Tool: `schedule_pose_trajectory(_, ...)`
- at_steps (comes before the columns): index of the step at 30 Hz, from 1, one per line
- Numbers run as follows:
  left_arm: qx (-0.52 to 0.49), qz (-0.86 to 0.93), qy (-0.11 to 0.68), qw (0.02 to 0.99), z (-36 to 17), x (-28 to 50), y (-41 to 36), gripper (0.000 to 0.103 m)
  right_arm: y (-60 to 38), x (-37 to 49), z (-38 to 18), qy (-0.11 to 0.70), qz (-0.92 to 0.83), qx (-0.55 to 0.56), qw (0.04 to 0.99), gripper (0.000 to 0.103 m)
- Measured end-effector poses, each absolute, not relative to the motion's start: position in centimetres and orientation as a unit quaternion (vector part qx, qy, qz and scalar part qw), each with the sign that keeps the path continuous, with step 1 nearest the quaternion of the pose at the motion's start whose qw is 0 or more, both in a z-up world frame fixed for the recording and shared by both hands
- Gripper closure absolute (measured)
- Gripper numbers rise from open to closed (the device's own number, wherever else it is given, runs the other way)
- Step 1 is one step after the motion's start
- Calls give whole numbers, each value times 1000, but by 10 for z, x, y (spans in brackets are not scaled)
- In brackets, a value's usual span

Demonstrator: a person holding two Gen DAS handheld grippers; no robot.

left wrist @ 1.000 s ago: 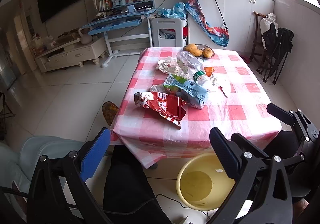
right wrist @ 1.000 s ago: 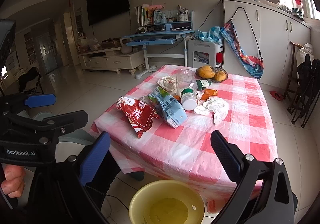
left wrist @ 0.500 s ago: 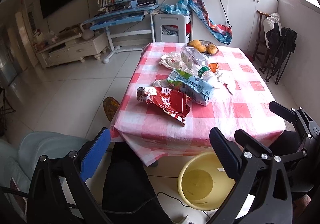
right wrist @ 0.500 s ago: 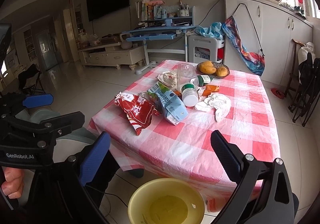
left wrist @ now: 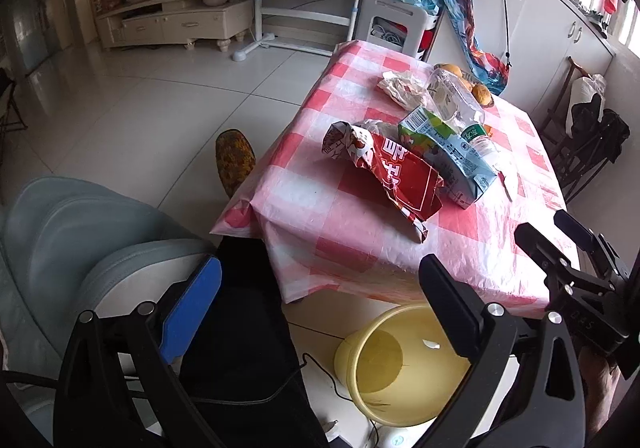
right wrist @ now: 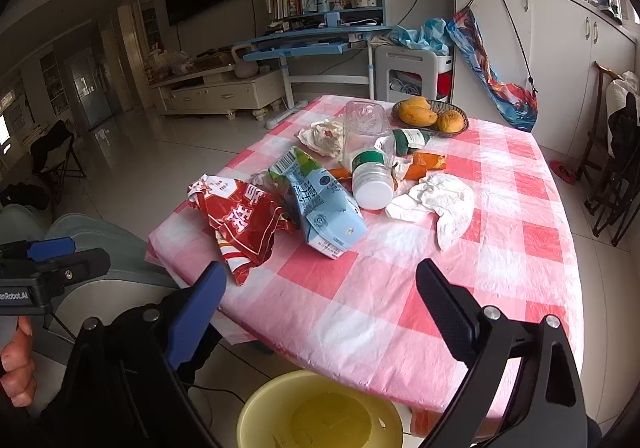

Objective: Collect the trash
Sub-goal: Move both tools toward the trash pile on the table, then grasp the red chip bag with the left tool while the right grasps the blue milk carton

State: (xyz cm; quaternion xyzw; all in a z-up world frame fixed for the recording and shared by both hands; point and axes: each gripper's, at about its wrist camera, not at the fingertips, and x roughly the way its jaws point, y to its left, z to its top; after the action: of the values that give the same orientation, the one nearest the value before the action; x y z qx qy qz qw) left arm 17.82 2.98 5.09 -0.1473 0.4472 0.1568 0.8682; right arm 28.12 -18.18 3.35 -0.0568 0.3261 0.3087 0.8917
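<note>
1. The right hand-held gripper [right wrist: 320,296] hangs over the near edge of the worktop [right wrist: 520,248] with its jaws wide and nothing between them; they have just closed in slightly. The left hand-held gripper [left wrist: 320,296] is also spread wide and empty, lower down beside the worktop's corner.
2. The trash lies in 1 tight cluster mid-worktop: a red snack bag [right wrist: 244,224] nearest the edge, a blue-green carton [right wrist: 320,207] touching it, a clear plastic bottle [right wrist: 368,151] on its side behind, a crumpled white tissue [right wrist: 440,203] to the right, and more wrappers behind.
3. The yellow bucket [right wrist: 320,412] stands on the floor below the near edge, nearly empty.
4. Risk: the bag is thin and crinkled, so a shallow pinch may slip off it or catch the checked cloth and drag the whole pile.
5. Risk: pulling the bag may tip the carton or set the bottle rolling, perhaps off the worktop.
6. Risk: the fruit basket [right wrist: 430,115] sits just behind the litter; a careless sweep could knock it.
7. Risk: light tissue released high may drift past the bucket.
</note>
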Motion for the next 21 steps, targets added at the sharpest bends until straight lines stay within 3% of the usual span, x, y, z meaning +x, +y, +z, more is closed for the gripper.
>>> schedule_pose_trajectory(14,-183,166,449,859,17,271,42,7,-144,355,-5,384,311,-65,867,28)
schedule_pose_trajectory(16,-190,173,454,853,8,290,45,7,-143,359,-9,394,317,-59,861,39)
schedule_pose_trajectory(18,-197,174,462,847,0,305,48,10,-146,360,-11,399,326,-44,856,43)
schedule_pose_trajectory(19,-202,171,464,845,-5,312,50,17,-148,360,-11,400,330,-39,854,43)
schedule_pose_trajectory(20,-204,169,466,844,-9,319,52,45,-149,360,-11,401,333,-34,853,43)
schedule_pose_trajectory(21,-209,158,475,840,-14,326,53,62,-152,359,-11,401,336,-26,852,43)
